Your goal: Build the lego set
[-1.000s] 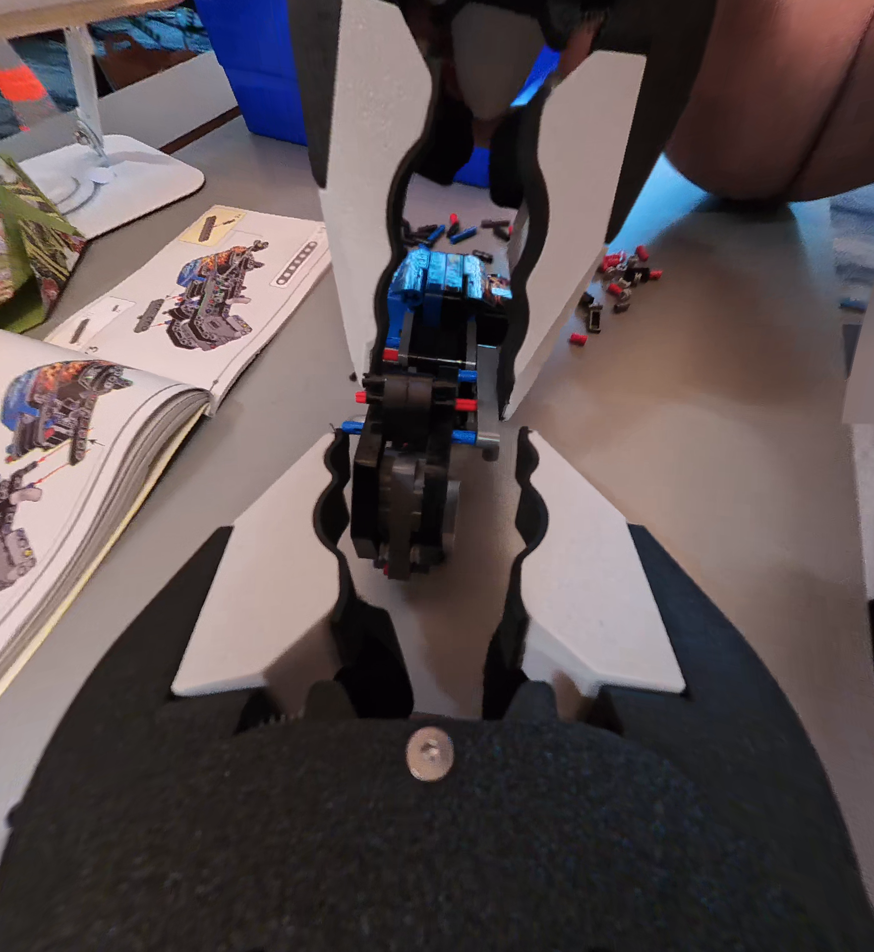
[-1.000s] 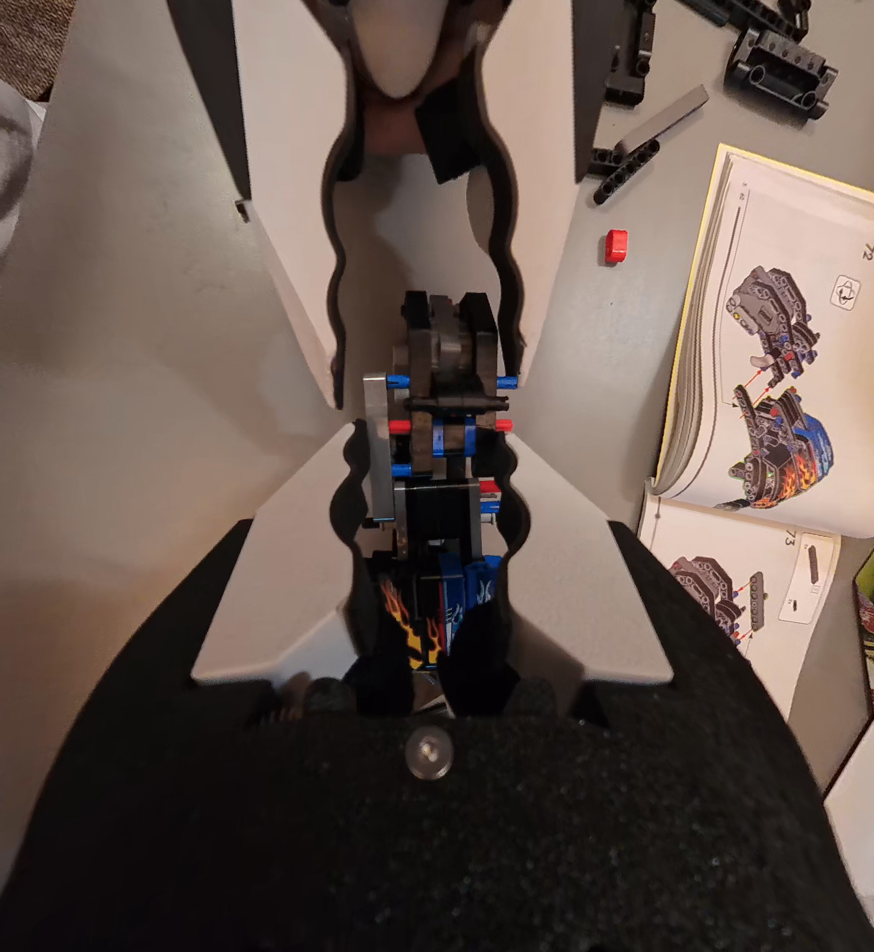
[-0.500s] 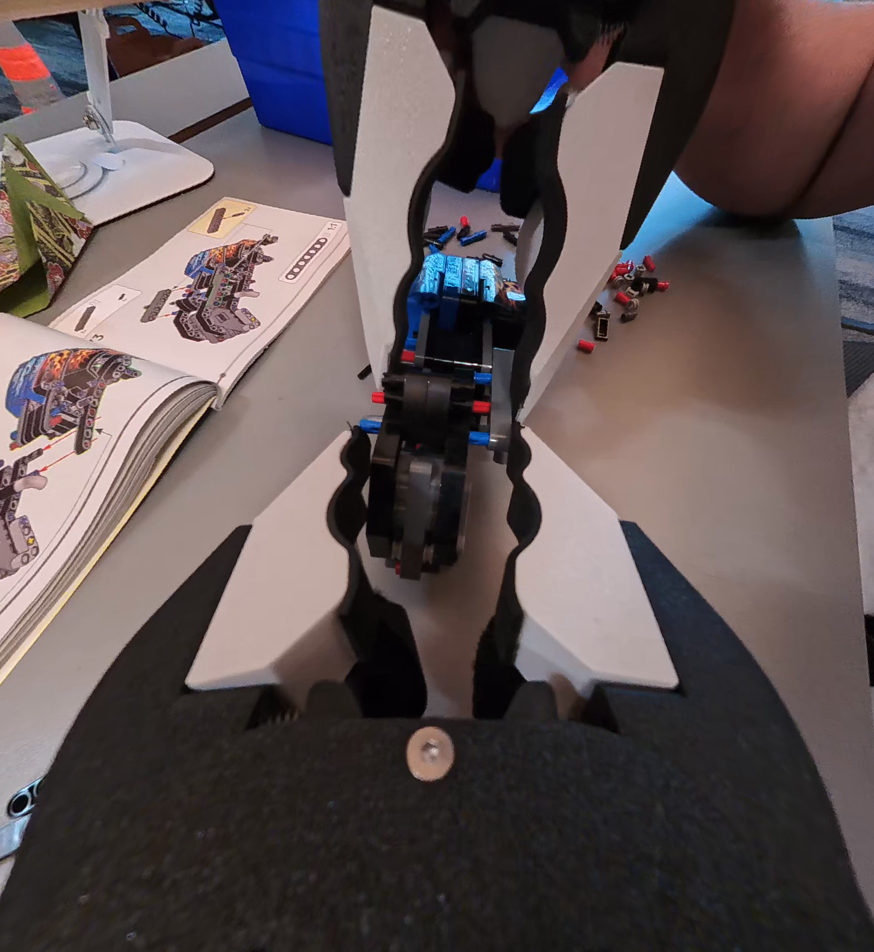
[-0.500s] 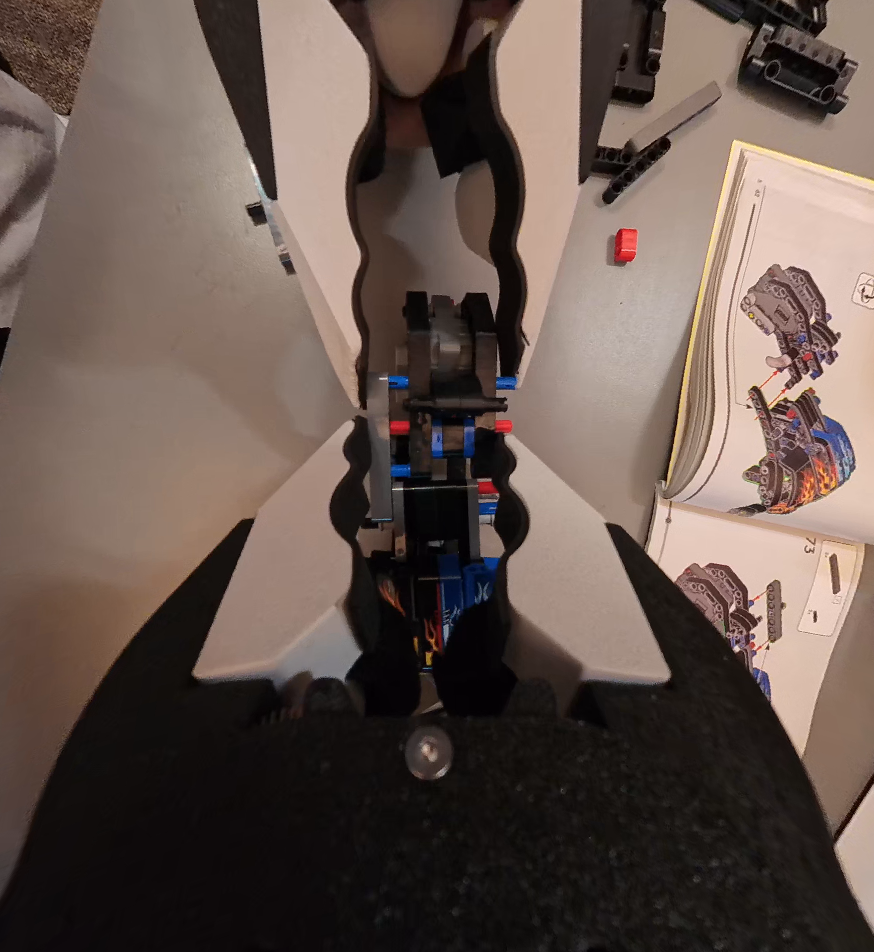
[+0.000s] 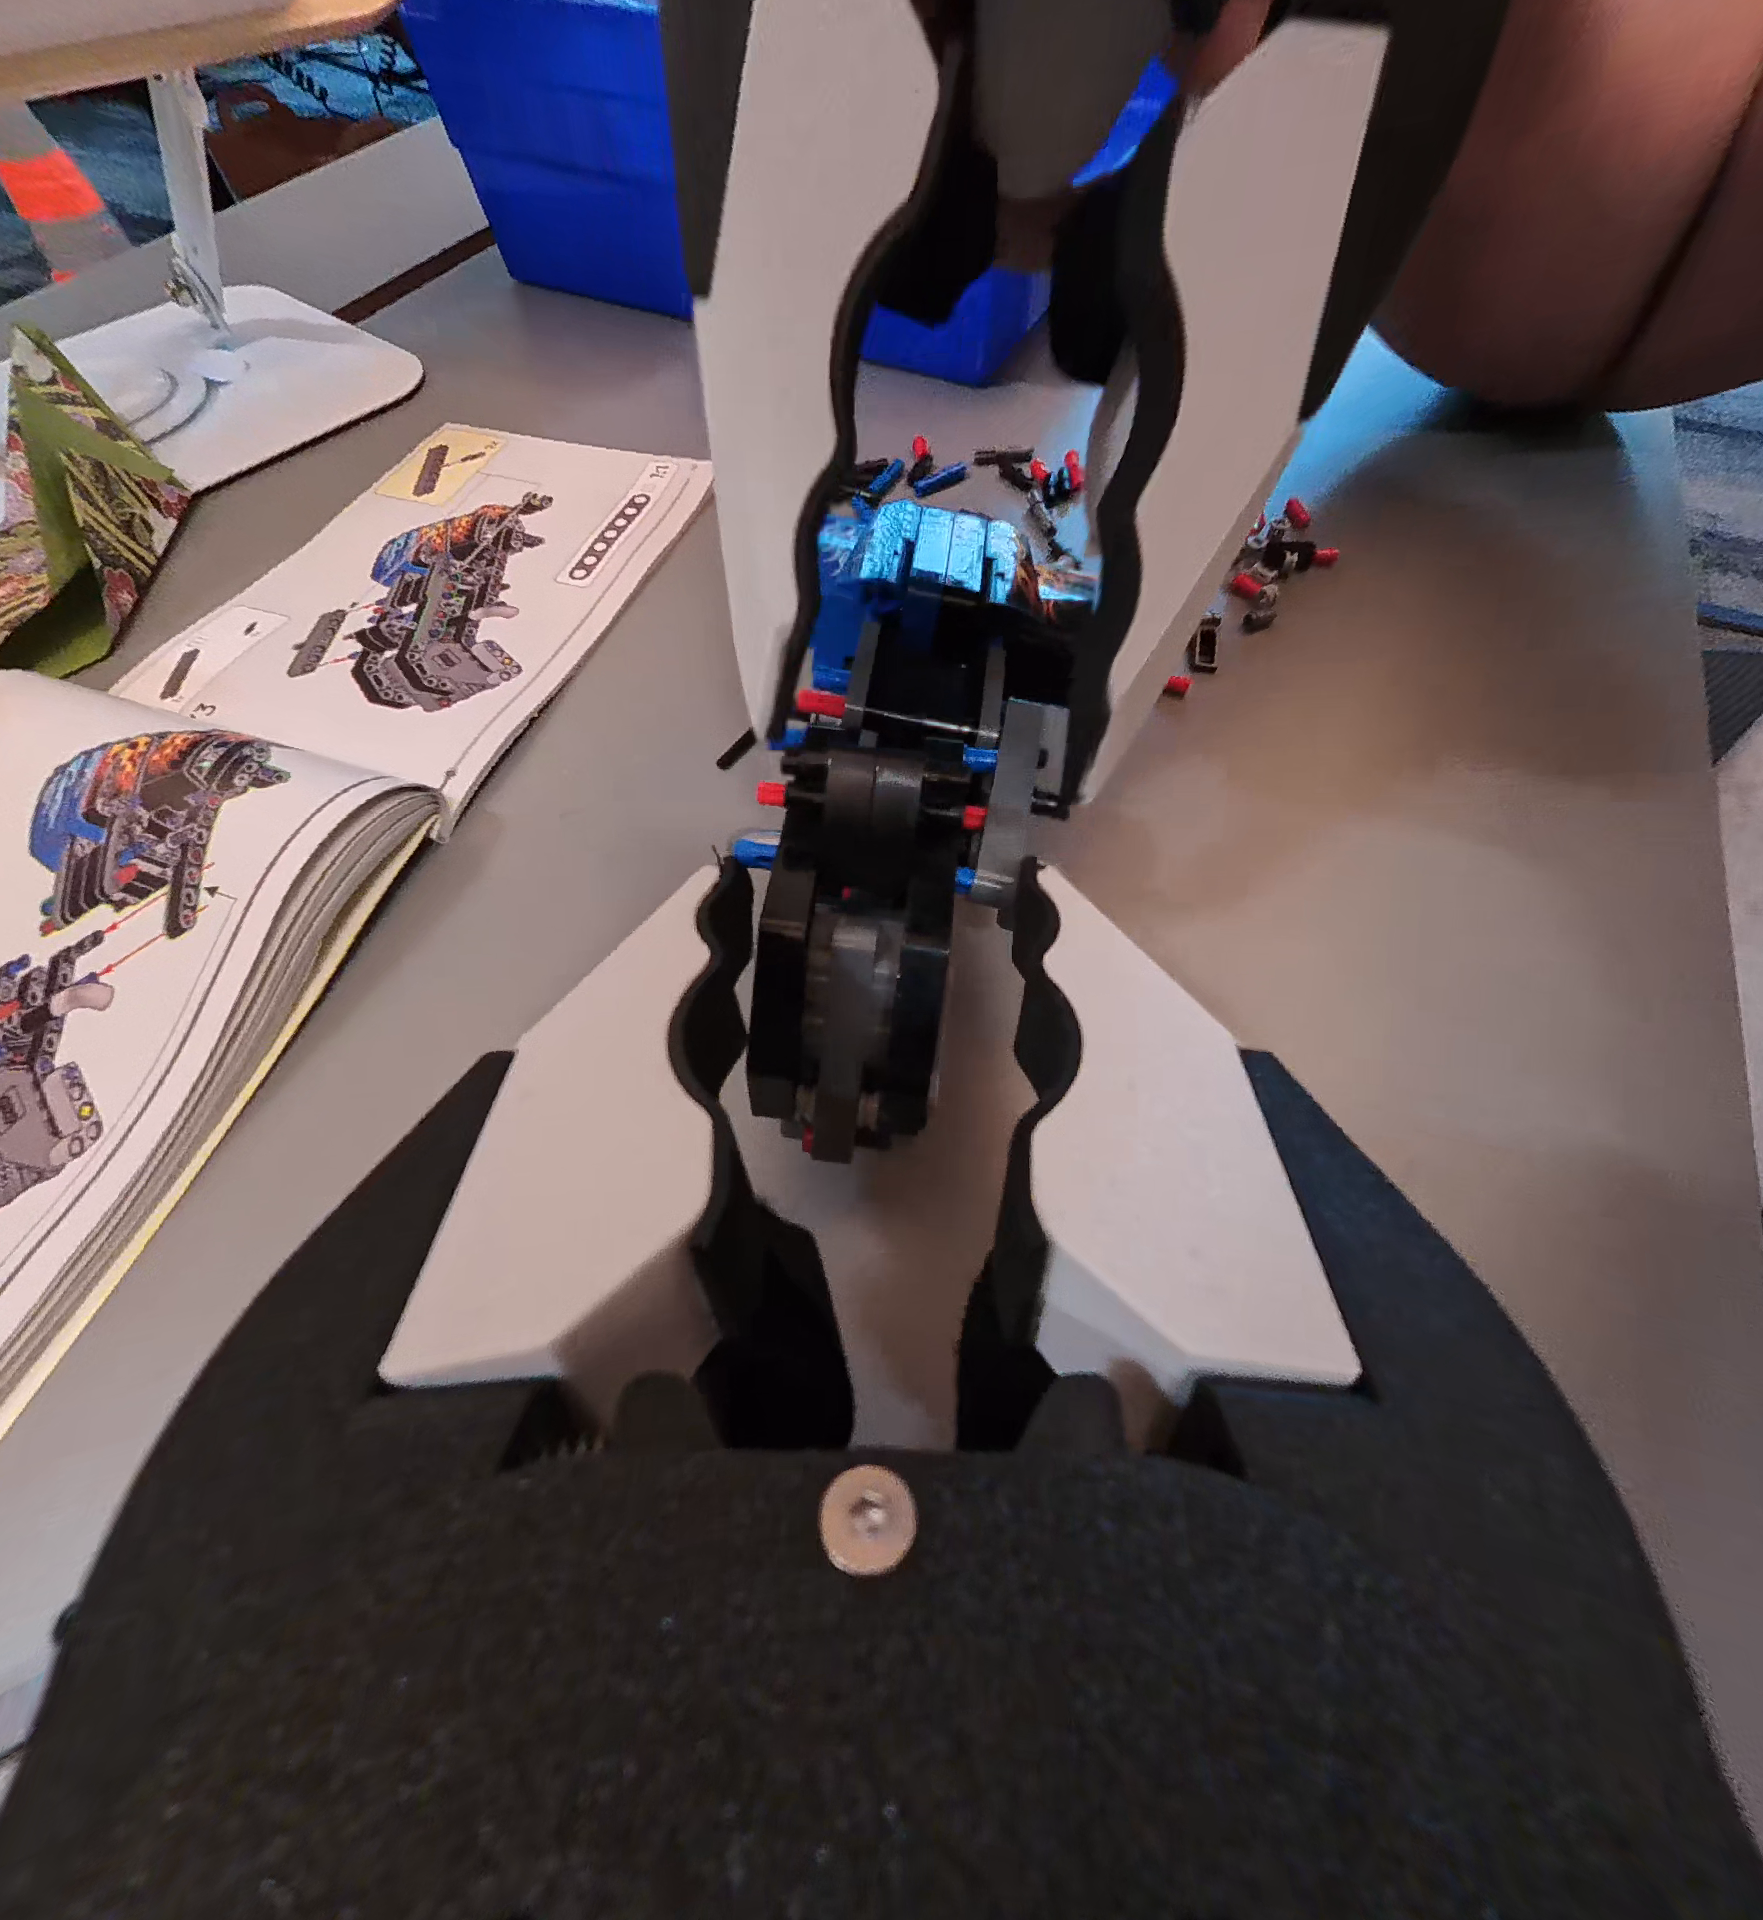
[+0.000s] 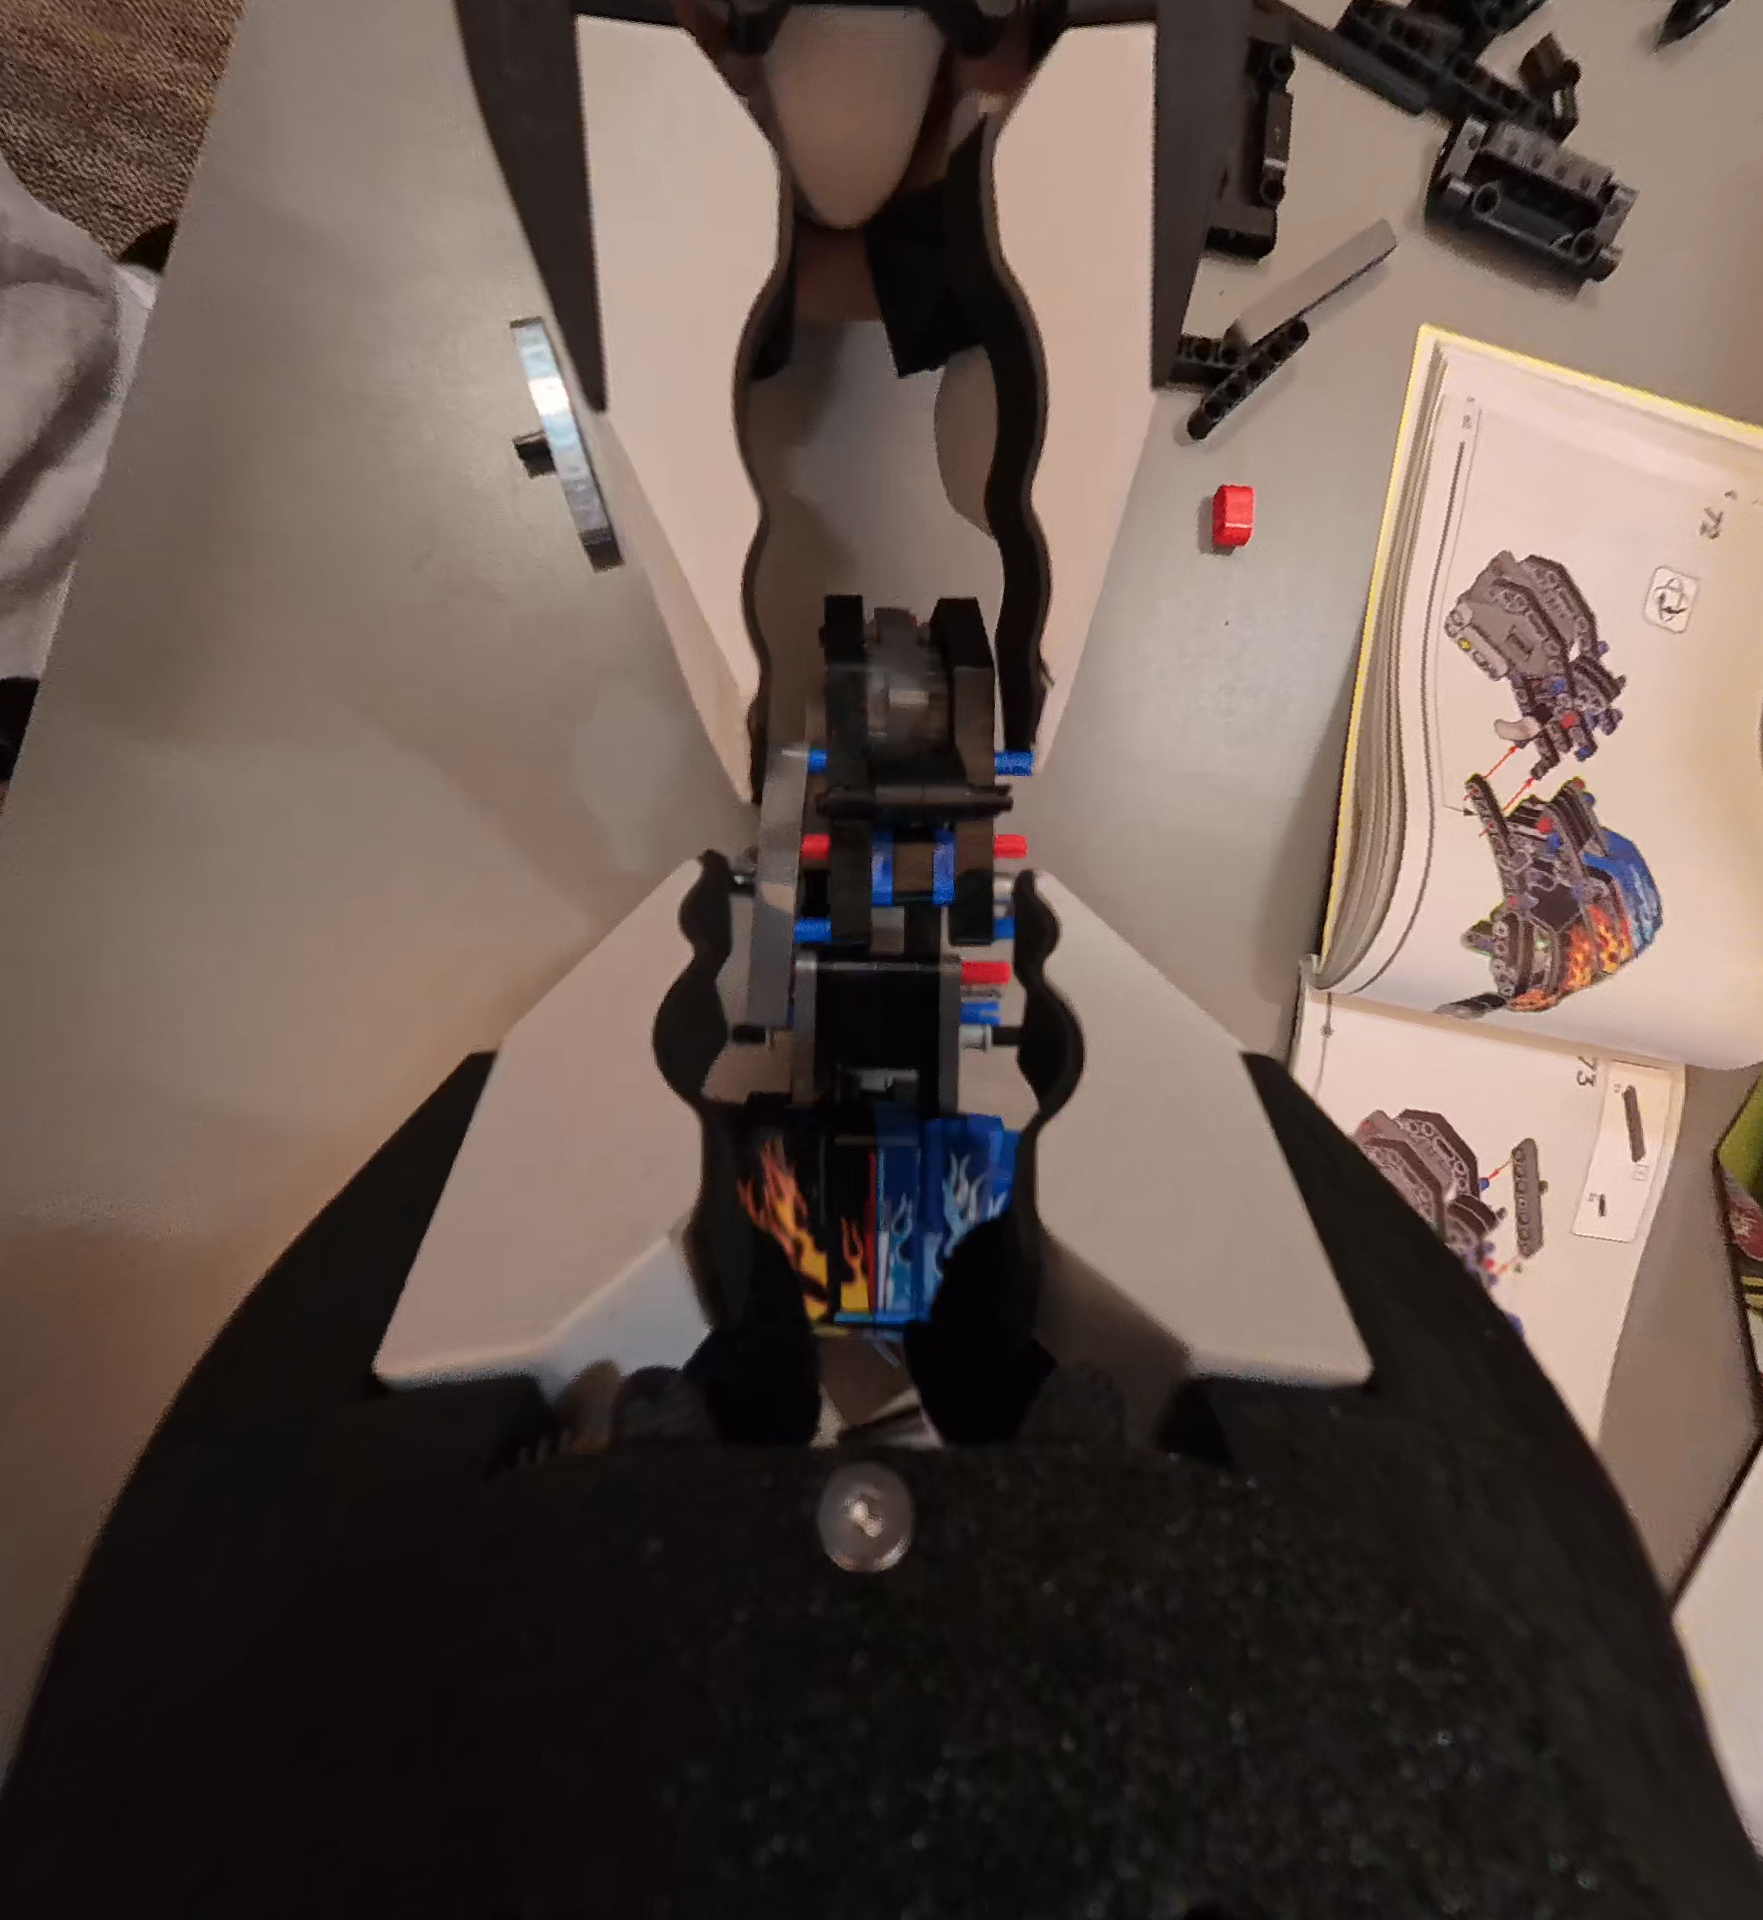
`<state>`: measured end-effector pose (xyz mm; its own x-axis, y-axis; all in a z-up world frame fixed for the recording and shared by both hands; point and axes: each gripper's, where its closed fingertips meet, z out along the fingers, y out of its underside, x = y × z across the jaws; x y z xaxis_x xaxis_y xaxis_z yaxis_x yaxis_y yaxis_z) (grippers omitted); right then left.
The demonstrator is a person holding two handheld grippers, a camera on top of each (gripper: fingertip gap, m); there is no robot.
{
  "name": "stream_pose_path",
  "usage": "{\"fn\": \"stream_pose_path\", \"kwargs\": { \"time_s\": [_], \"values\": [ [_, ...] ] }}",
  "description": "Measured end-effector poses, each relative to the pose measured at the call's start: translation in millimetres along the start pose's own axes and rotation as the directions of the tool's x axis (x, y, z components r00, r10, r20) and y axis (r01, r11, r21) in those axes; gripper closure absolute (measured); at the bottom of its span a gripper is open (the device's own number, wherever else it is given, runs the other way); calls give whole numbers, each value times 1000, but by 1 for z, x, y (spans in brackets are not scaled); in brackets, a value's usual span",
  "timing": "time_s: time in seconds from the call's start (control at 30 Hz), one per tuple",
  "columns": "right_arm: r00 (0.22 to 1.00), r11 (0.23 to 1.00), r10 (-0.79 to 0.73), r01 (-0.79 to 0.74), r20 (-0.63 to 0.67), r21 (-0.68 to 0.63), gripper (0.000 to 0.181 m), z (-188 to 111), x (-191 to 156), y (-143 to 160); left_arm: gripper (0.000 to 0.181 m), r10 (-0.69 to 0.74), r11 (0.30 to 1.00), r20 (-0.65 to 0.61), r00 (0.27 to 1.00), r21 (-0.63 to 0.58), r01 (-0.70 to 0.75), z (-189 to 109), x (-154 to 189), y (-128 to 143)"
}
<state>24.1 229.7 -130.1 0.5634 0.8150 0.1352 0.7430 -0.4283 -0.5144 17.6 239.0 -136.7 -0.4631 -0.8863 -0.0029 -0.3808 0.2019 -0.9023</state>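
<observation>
Facing each other tip to tip, the left gripper [image 5: 872, 883] and the right gripper [image 6: 872, 883] bracket the black-and-blue lego model [image 5: 882, 852], which sits between both sets of fingers. The right one pinches its flame-printed end deep between the pads, while the left one's fingers are spread a little wider than the black wheel end, with gaps on both sides. Compared with a second ago, both views sit slightly farther back and a grey beam [image 6: 560, 442] has come into sight left of the far gripper. Beyond lies a grey table [image 5: 1376, 935] with an open instruction booklet [image 5: 181, 831] to the left, loose red and blue pins [image 5: 1261, 592] ahead, and a blue bin [image 5: 565, 145] behind.
</observation>
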Motion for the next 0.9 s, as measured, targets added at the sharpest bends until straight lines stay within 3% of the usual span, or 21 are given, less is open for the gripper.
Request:
{"fn": "stream_pose_path", "kwargs": {
  "time_s": [0.03,0.17,0.27,0.43,0.53,0.73,0.9],
  "values": [
    [1000,1000,-6,6,-12,0,124,-4,2,3,133,6,1000,-3,1000,-10,-6,0,0,1],
    [1000,1000,-27,27,-4,8,115,-5,3,12,131,43,999,12,999,-32,-42,0,-1,4],
    [999,998,-49,49,2,-38,113,2,5,21,114,47,998,15,999,-43,-47,2,-2,5],
    [993,997,68,-64,101,-37,115,8,9,27,101,2,1000,-40,999,-25,-3,-2,-2,-7],
    [981,994,110,-106,160,-36,124,9,6,26,104,26,997,-64,998,-66,-30,3,-2,-11],
    [999,1000,-19,19,33,8,122,6,15,17,126,-4,986,-159,987,-164,-23,13,-5,-4],
    [999,999,-33,33,25,23,123,10,15,14,126,-14,983,-192,981,-181,-21,15,-7,-4]
  ]
}}
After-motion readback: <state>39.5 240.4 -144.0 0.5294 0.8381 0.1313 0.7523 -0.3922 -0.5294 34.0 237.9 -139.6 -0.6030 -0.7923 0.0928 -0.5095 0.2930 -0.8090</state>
